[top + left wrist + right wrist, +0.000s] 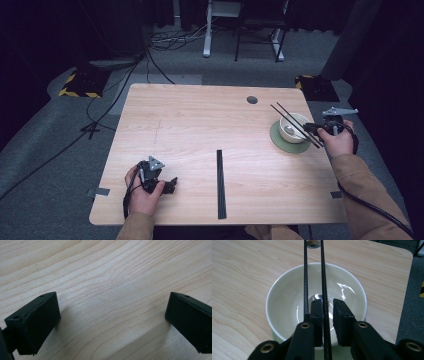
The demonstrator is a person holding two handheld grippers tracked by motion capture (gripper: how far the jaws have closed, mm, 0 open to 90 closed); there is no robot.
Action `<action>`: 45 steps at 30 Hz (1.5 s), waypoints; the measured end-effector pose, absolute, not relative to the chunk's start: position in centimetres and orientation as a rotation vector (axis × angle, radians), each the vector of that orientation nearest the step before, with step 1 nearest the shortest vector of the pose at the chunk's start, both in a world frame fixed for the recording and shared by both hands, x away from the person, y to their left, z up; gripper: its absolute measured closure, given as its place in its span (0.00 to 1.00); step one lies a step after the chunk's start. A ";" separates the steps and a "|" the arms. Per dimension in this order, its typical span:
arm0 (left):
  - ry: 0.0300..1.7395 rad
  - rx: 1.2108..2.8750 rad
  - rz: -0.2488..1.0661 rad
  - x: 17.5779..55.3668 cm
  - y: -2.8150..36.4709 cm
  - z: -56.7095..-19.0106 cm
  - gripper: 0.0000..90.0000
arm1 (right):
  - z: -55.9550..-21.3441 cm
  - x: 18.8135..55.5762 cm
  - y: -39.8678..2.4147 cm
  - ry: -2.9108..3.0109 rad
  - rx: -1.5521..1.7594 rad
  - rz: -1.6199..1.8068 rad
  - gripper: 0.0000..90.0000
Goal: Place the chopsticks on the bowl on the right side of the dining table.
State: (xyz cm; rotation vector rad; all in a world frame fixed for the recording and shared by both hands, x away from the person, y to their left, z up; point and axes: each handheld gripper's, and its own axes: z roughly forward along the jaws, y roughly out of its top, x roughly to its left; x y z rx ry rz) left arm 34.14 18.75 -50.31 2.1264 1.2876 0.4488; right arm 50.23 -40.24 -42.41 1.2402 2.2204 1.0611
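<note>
So the right gripper (327, 315) hung over the bowl (287, 302), jaws a narrow gap apart, with one chopstick (323, 277) running up between them and a second chopstick (305, 277) lying just outside the left-hand jaw. Both sticks stretched ahead of the tool across the bowl's mouth, and the pads did not look pressed on the near one, so it seemed loose rather than clamped. In the high view the bowl (289, 125) sat on a green coaster (280, 142) directly under that gripper (314, 128). Those sticks looked thin, stiff, light and smooth, likely to roll or slide off the rim, so a hold near their near ends, both together, seemed best. The bowl looked glazed, slick and breakable. Meanwhile the left gripper (112, 322) rested on the table (105, 270), jaws wide, nothing between them. Another dark pair (220, 184) lay beside it, towards the table's middle.
</note>
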 end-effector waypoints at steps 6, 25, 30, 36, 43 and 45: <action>1.285 2.126 0.448 34.2 18.8 -50.3 0.00 | -42.0 50.2 -40.1 2.187 1.250 1.101 0.67; 1.288 2.123 0.448 34.1 18.7 -50.3 0.00 | -40.9 52.4 -37.2 2.241 1.304 1.017 0.41; 1.288 2.123 0.448 34.1 18.7 -50.3 0.00 | -41.3 53.1 -36.4 2.272 1.301 0.957 0.46; 1.287 2.125 0.448 34.1 18.7 -50.3 0.00 | -41.7 53.6 -36.0 2.285 1.297 0.921 0.56; 1.289 2.122 0.448 34.1 18.7 -50.3 0.00 | -41.7 53.6 -35.5 2.310 1.266 0.937 0.58; 1.289 2.122 0.448 34.1 18.7 -50.3 0.00 | -41.8 53.5 -35.4 2.321 1.259 0.938 0.59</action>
